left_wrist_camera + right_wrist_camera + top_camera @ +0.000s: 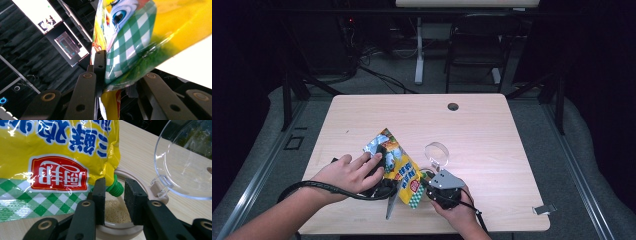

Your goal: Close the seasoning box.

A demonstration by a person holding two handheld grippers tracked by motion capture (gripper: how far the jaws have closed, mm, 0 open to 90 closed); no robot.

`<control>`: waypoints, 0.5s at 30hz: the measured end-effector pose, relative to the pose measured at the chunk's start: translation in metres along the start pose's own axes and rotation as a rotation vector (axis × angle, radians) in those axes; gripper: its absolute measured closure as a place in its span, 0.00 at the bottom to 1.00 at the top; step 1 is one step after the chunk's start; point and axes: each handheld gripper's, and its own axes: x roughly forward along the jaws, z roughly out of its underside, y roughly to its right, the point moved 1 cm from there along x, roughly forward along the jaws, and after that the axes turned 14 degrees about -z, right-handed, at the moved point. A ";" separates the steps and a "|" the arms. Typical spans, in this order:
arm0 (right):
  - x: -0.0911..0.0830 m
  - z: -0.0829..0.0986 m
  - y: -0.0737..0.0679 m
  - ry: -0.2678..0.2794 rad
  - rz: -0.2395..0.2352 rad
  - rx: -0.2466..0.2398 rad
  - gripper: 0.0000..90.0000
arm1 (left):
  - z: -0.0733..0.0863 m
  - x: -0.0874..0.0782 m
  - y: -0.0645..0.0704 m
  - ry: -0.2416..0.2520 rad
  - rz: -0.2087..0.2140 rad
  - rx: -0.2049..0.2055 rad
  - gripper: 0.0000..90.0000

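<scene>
A glossy foil pouch (399, 167), yellow with a green-and-white check band, a red label and blue lettering, hangs tilted at lower centre of the high view, its silver inner edge showing at the upper end. The left tongs (120, 80) are clenched on the pouch's crinkled check-printed edge, film squeezed between the black jaws. In the right gripper view the pouch's green ribbed spout (115, 188) points down over a round beige jar (130, 226) holding pale fine granules; its clear hinged lid (185, 162) stands open at upper right. The right tongs (114, 201) are released, the jaws standing apart on either side of the spout. The worktop (482, 130) is smooth pale wood-grain laminate with a round cable hole. Beyond it lie grey floor, cables and a dark chair.
</scene>
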 end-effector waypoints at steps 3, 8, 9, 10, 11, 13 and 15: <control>-0.001 0.000 0.000 -0.001 0.001 0.000 0.78 | 0.000 0.000 0.001 -0.001 -0.001 -0.005 0.84; -0.001 0.000 0.000 -0.001 0.002 -0.001 0.78 | 0.001 -0.001 0.001 0.007 -0.003 -0.014 0.84; -0.001 0.000 -0.001 0.003 0.002 0.002 0.78 | 0.001 -0.001 0.001 0.012 -0.004 -0.016 0.84; -0.001 0.000 -0.001 0.002 0.002 0.000 0.78 | 0.001 -0.001 0.001 0.012 -0.005 -0.016 0.84; -0.001 0.000 -0.001 0.003 0.002 0.000 0.78 | 0.001 -0.001 0.001 0.012 -0.005 -0.015 0.84; -0.001 0.000 0.000 0.002 0.002 -0.001 0.78 | 0.001 -0.001 0.000 0.012 -0.006 -0.010 0.84; -0.001 0.000 -0.001 0.006 0.002 0.000 0.78 | 0.001 -0.001 -0.001 0.008 -0.015 0.006 0.84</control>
